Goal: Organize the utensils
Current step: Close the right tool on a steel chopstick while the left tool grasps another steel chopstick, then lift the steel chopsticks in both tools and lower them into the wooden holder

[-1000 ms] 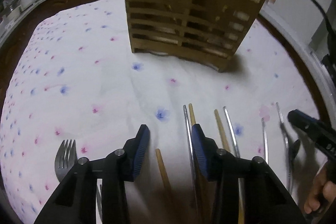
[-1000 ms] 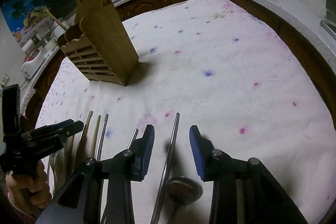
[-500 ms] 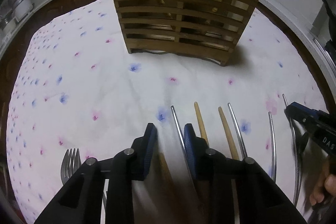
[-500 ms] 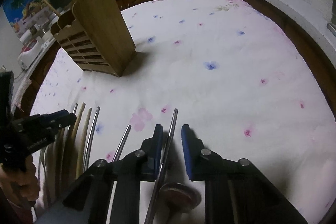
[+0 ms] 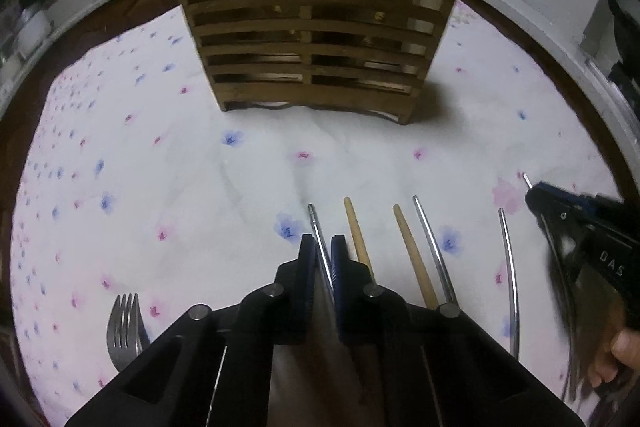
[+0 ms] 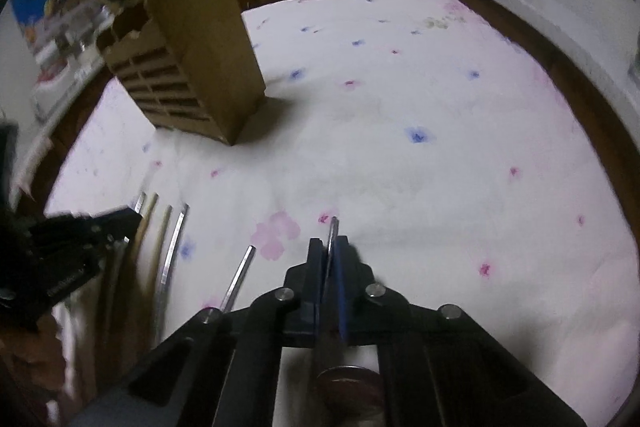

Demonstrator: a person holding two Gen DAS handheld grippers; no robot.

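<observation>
- Steel and wood utensils lie in a row on the flowered cloth (image 5: 200, 163) over the desk, near the person; a slatted wooden caddy (image 5: 312, 39) stands upright beyond them.
- Left gripper (image 5: 322, 251) has just been closing and now pinches a thin metal handle (image 5: 316, 223), with two chopsticks (image 5: 356, 231) just beside it and a fork (image 5: 125, 327) well apart to the left.
- Right gripper (image 6: 330, 255) has likewise just closed, clamping a spoon handle (image 6: 333, 227); its bowl shows under the gripper.
- Step in hand, I'd say: the grasp, both pieces apparently on the cloth.
- Next calls for lifting each clear of its neighbours, tipping it upright and dropping it into a caddy compartment.
</observation>
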